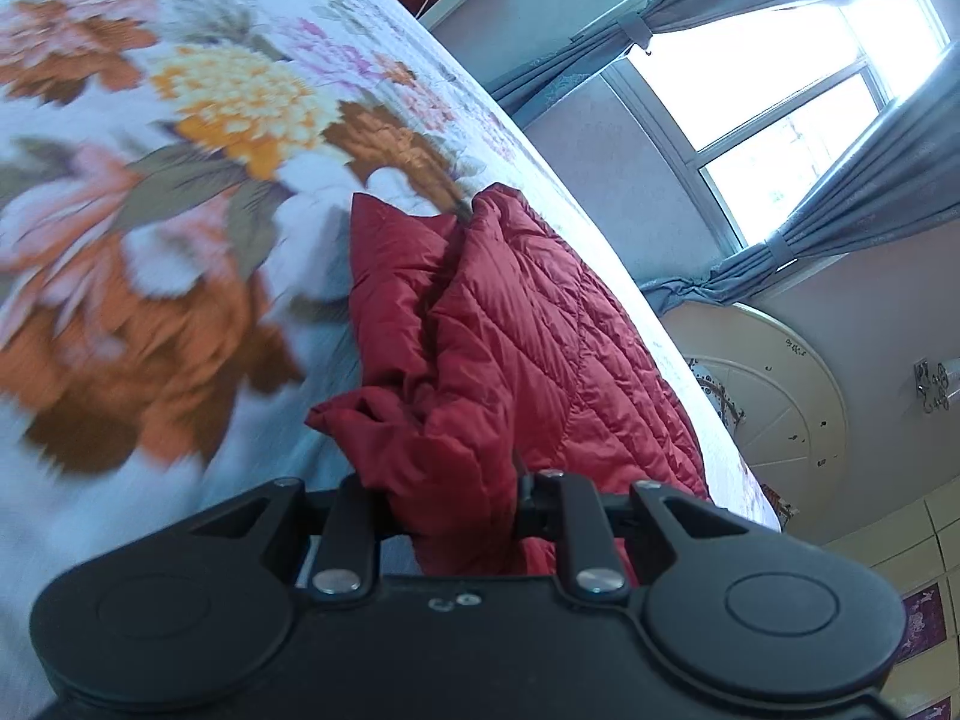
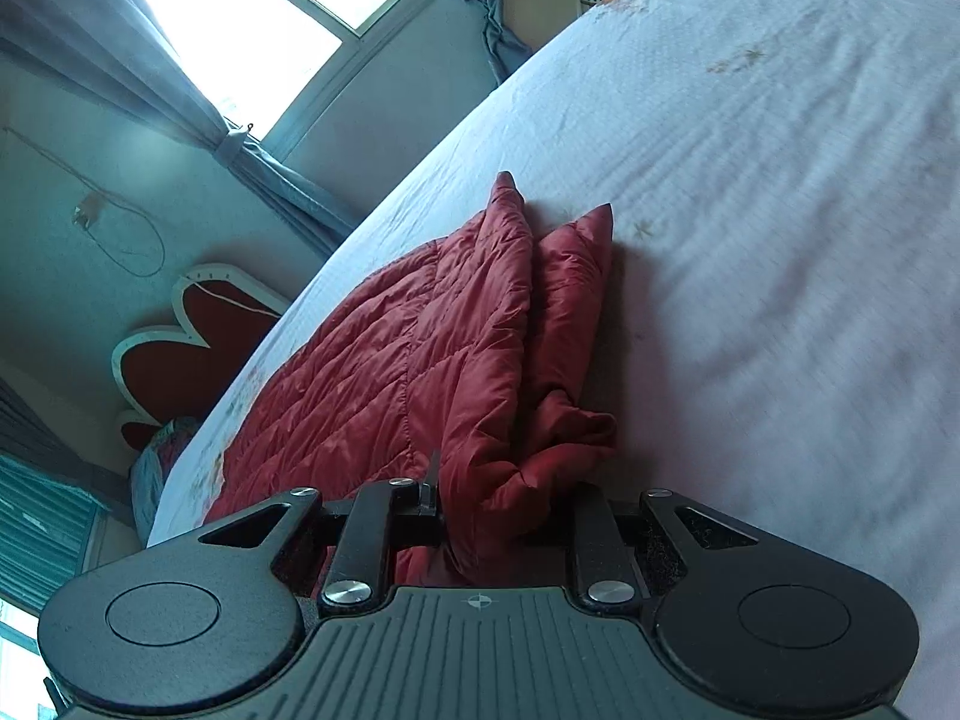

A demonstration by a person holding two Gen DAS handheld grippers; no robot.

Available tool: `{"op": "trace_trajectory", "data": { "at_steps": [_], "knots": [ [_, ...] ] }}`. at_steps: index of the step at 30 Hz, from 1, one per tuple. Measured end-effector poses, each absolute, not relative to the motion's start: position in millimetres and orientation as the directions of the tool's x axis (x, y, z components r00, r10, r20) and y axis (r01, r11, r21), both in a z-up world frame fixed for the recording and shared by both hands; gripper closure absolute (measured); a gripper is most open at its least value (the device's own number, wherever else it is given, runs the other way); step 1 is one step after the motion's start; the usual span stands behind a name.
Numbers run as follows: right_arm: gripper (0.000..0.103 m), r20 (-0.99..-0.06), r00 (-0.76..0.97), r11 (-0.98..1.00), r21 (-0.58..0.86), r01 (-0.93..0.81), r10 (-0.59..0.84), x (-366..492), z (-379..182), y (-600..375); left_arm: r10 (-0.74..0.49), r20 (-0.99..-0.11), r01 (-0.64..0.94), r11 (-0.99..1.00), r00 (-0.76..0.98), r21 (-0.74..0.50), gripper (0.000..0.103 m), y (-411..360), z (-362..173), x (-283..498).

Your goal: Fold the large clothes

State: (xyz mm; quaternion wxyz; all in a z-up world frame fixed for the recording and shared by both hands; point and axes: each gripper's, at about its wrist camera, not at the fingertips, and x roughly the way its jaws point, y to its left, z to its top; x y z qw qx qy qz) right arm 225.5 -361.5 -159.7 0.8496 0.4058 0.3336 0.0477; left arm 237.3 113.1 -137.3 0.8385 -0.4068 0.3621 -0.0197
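On the bed (image 1: 180, 300), over a flowered sheet, lay a red quilted jacket (image 1: 510, 330), its near end bunched and lifted into both claws. The left gripper (image 1: 447, 516) was clenched on a thick fold of the red cloth, and the right gripper (image 2: 504, 516) was clenched on another fold at the near edge; the far part rested flat toward the far edge of the bed, with two pointed corners standing up. The jacket looked light, soft and puffy, with a smooth shell that may slip between the pads. I judged that a hold on a seam or a hem, with several layers together, would be safer than on one thin layer.
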Motion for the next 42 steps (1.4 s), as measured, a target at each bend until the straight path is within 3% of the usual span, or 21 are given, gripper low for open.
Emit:
{"op": "trace_trajectory", "data": {
  "at_steps": [13,28,30,33,35,37,38,42],
  "knots": [
    [0.084,-0.536,0.760,0.672,0.718,0.181,0.368,182.8,-160.4,-371.9,-0.316,-0.591,-0.272,0.664,0.742,-0.696,0.083,107.3,-140.1,174.7],
    [0.084,-0.547,0.749,0.666,0.720,0.193,0.375,176.9,-170.8,-372.7,-0.319,-0.596,-0.272,0.667,0.736,-0.693,0.083,108.7,-149.6,174.2],
    [0.084,-0.549,0.746,0.666,0.721,0.194,0.377,177.3,-172.5,-372.9,-0.318,-0.599,-0.275,0.668,0.735,-0.691,0.081,108.6,-150.5,174.4],
    [0.084,-0.564,0.743,0.679,0.705,0.205,0.361,178.8,-173.1,-371.6,-0.283,-0.606,-0.291,0.679,0.743,-0.674,0.065,106.3,-146.9,168.4],
    [0.072,-0.588,0.737,0.708,0.673,0.217,0.333,179.4,-169.6,-366.8,-0.240,-0.609,-0.305,0.694,0.756,-0.652,0.029,102.7,-139.2,160.8],
    [0.023,-0.611,0.741,0.738,0.631,0.240,0.281,178.3,-165.0,-364.5,-0.206,-0.594,-0.301,0.707,0.778,-0.640,0.019,99.4,-129.3,152.2],
    [0.018,-0.604,0.756,0.743,0.622,0.247,0.254,175.2,-162.3,-365.7,-0.209,-0.590,-0.292,0.712,0.780,-0.638,0.019,98.4,-126.4,150.7],
    [0.018,-0.592,0.785,0.720,0.625,0.302,0.185,160.2,-158.1,-382.3,-0.228,-0.620,-0.310,0.708,0.751,-0.635,0.025,99.2,-129.2,153.4]
  ]
}}
